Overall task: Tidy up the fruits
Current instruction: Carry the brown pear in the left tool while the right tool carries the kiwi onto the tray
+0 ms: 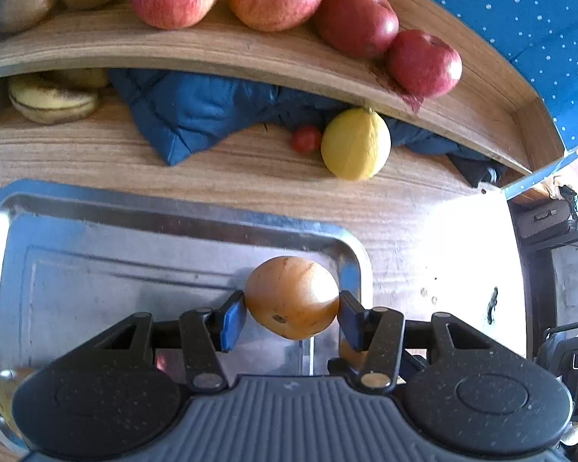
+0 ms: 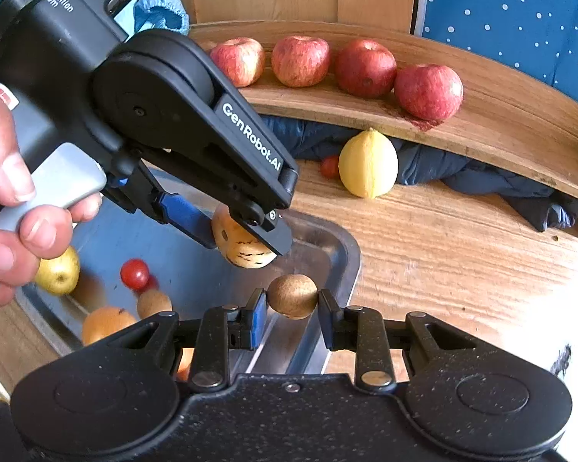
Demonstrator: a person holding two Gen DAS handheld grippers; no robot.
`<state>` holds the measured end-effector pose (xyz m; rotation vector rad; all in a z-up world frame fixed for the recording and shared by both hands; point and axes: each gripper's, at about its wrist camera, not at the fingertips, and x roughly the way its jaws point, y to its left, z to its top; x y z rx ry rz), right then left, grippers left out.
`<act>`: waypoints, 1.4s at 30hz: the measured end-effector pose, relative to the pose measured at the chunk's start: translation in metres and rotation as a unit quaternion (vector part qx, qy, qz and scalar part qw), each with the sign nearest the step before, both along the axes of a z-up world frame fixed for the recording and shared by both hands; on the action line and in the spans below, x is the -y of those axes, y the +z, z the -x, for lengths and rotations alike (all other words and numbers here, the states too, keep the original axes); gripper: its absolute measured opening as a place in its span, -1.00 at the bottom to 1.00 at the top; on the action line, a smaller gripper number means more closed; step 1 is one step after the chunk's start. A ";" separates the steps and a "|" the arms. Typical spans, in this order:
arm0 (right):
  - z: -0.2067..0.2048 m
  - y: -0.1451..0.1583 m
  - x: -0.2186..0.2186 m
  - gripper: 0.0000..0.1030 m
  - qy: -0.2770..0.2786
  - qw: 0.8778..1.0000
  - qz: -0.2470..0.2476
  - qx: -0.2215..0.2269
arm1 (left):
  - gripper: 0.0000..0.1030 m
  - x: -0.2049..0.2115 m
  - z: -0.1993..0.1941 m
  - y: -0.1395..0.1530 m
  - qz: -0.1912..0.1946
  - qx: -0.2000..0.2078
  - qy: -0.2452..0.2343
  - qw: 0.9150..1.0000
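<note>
Wooden table: tray, lemon, cloth

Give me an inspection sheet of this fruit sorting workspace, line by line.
Surface: wooden table with a metal tray on it.
Job's things: four apples lined up on the shelf; kiwis at its left end; lemon, small tomato and bananas underneath.
Clutter: blue jacket under the shelf.
Grippers: left tongs shut on a striped yellow fruit; right tongs shut on a kiwi.
Cables: nothing seen.
Surroundings: blue dotted cloth.

Apples fill shelf; table right of tray free
</note>
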<state>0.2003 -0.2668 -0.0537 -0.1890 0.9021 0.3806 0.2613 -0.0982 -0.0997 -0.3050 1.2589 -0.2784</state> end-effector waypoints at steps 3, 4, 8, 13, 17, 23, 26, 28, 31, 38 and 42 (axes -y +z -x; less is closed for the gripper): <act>0.013 0.000 0.002 -0.41 0.003 1.000 0.001 -0.001 | 0.07 0.002 0.006 -0.002 -0.003 -0.003 -0.001 1.000; 0.014 0.000 0.004 -0.41 0.004 1.000 0.000 -0.002 | 0.07 0.003 0.008 -0.002 -0.004 -0.003 -0.001 1.000; 0.024 0.000 0.006 -0.41 0.006 1.000 -0.001 -0.004 | 0.07 0.007 0.014 -0.005 -0.009 -0.007 -0.001 1.000; 0.035 -0.003 0.008 -0.41 0.011 1.000 -0.002 -0.012 | 0.07 0.011 0.021 -0.007 -0.014 -0.010 -0.004 1.000; 0.039 -0.005 0.009 -0.41 0.015 1.000 -0.002 -0.017 | 0.07 0.015 0.025 -0.008 -0.018 -0.012 -0.006 1.000; 0.043 -0.006 0.009 -0.41 0.020 1.000 -0.001 -0.020 | 0.07 0.019 0.031 -0.010 -0.024 -0.015 -0.009 1.000; 0.045 -0.007 0.008 -0.41 0.025 0.999 0.001 -0.020 | 0.07 0.021 0.035 -0.011 -0.026 -0.016 -0.010 0.999; 0.046 -0.007 0.007 -0.41 0.028 0.999 0.002 -0.022 | 0.07 0.022 0.036 -0.012 -0.028 -0.016 -0.011 0.999; 0.047 -0.009 0.005 -0.41 0.031 0.999 0.007 -0.025 | 0.07 0.022 0.039 -0.013 -0.029 -0.018 -0.011 0.999; 0.050 -0.012 0.004 -0.41 0.033 0.999 0.014 -0.025 | 0.08 0.021 0.045 -0.014 -0.032 -0.018 -0.010 0.999; 0.053 -0.013 0.003 -0.41 0.033 0.999 0.017 -0.024 | 0.08 0.021 0.047 -0.013 -0.034 -0.015 -0.010 0.999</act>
